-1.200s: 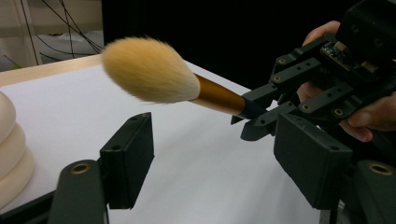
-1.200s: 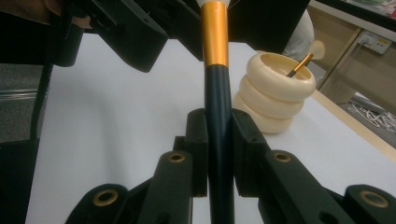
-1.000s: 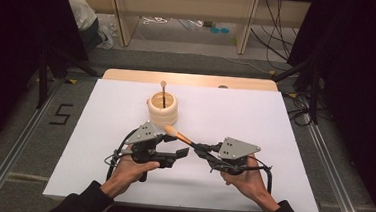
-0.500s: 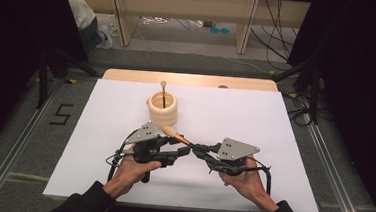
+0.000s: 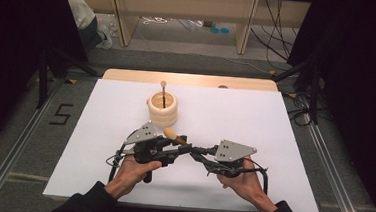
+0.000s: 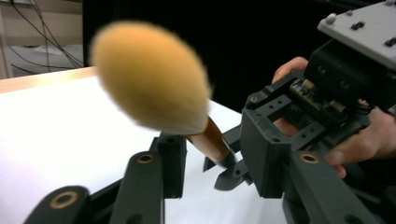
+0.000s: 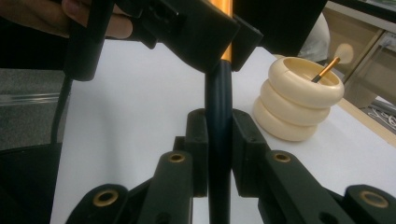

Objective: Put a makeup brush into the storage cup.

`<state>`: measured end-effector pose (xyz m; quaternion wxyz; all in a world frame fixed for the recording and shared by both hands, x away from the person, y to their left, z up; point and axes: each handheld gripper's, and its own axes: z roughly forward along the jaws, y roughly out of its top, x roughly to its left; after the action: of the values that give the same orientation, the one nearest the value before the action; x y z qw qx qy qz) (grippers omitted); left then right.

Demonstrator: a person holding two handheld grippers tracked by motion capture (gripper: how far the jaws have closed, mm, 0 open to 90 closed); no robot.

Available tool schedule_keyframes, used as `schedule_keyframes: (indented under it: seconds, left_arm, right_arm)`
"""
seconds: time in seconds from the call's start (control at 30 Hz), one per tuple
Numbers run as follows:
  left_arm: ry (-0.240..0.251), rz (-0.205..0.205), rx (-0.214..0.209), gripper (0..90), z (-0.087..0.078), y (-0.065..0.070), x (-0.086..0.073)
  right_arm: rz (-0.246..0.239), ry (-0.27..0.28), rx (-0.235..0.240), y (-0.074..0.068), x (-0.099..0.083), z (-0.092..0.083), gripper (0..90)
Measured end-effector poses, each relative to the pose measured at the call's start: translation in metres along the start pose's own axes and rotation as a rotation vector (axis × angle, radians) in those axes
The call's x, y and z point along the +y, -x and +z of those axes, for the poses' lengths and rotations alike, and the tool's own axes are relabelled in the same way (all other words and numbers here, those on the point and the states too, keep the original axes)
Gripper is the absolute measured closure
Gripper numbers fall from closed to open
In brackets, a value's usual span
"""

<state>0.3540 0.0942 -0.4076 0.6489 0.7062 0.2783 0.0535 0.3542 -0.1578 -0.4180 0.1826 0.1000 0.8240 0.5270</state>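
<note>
From the high view, both hands sit low over the white table (image 5: pixel 99 130), the left gripper (image 5: pixel 175 152) and the right gripper (image 5: pixel 197 154) pointing at each other. A makeup brush (image 5: pixel 174 136) spans the gap between them, its orange tuft aimed toward the cream ringed holder (image 5: pixel 163 109) just behind. A second, thinner brush (image 5: pixel 164 92) stands upright in that holder.

In the left gripper view, the brush (image 6: pixel 154 84) rises between this gripper's own jaws, the soft head above them and the copper collar at their level. The left gripper's (image 6: pixel 217 161) jaws have just been closing, with the brush between them. The left pad stands clear of the collar, and the right pad hides its other side, so contact is not plain. Beyond, the right gripper holds the dark handle end.

In the right gripper view, the right gripper (image 7: pixel 219 154) is clamped narrowly on the dark handle (image 7: pixel 218 116), a pad pressing each side. Higher up, the left gripper's jaws flank the orange section. The holder (image 7: pixel 299 105) stands well to the right.
</note>
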Motion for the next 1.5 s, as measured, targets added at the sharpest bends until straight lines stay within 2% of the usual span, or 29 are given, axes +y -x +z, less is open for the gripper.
schedule_keyframes:
  seconds: [0.1, 0.23, 0.43, 0.53, 0.63, 0.87, 0.97, 1.03, 1.13, 1.17, 1.3, 1.33, 1.4, 1.5]
  left_arm:
    - [0.007, -0.018, -0.015, 72.3, -0.001, -0.001, 0.001]
    - [0.016, -0.026, -0.031, 76.9, 0.0, 0.002, 0.001]
    - [-0.011, -0.008, -0.027, 77.2, 0.001, 0.005, 0.005]
    - [-0.032, 0.013, -0.02, 77.2, 0.002, 0.006, 0.008]
    - [-0.05, 0.006, -0.01, 77.3, 0.003, 0.007, 0.008]
    - [-0.085, 0.049, -0.012, 77.3, 0.005, 0.008, 0.011]
    - [-0.097, 0.032, -0.01, 77.3, 0.006, 0.009, 0.011]
    - [-0.104, 0.035, -0.01, 77.3, 0.008, 0.01, 0.009]
    - [-0.106, 0.034, -0.014, 77.3, 0.009, 0.009, 0.009]
    - [-0.105, 0.035, -0.014, 77.3, 0.009, 0.009, 0.009]
    - [-0.106, 0.048, -0.019, 77.2, 0.01, 0.009, 0.01]
    - [-0.109, 0.031, -0.015, 77.0, 0.01, 0.009, 0.009]
    - [-0.105, 0.027, -0.02, 75.0, 0.011, 0.009, 0.01]
    - [-0.112, 0.039, -0.009, 59.3, 0.012, 0.011, 0.011]
  right_arm:
    - [0.002, -0.003, 0.008, -0.001, 0.0, 0.001, 79.0]
    - [0.006, -0.004, 0.02, -0.002, 0.0, 0.002, 79.0]
    - [0.023, 0.0, 0.03, -0.003, -0.001, 0.004, 79.0]
    - [0.029, 0.002, 0.033, -0.003, -0.001, 0.005, 78.9]
    - [0.046, -0.006, 0.04, -0.004, -0.002, 0.005, 78.8]
    - [0.049, -0.019, 0.042, -0.004, -0.002, 0.007, 78.1]
    - [0.053, -0.016, 0.039, -0.004, -0.002, 0.007, 77.7]
    - [0.064, -0.01, 0.047, -0.004, -0.001, 0.007, 77.5]
    - [0.056, -0.018, 0.055, -0.004, -0.001, 0.006, 77.7]
    - [0.054, -0.008, 0.043, -0.004, -0.001, 0.007, 78.0]
    - [0.064, -0.012, 0.046, -0.004, -0.001, 0.006, 78.2]
    - [0.071, -0.012, 0.047, -0.003, -0.002, 0.007, 78.3]
    - [0.072, -0.009, 0.046, -0.003, -0.002, 0.007, 78.5]
    - [0.082, -0.004, 0.059, -0.003, -0.002, 0.007, 78.5]
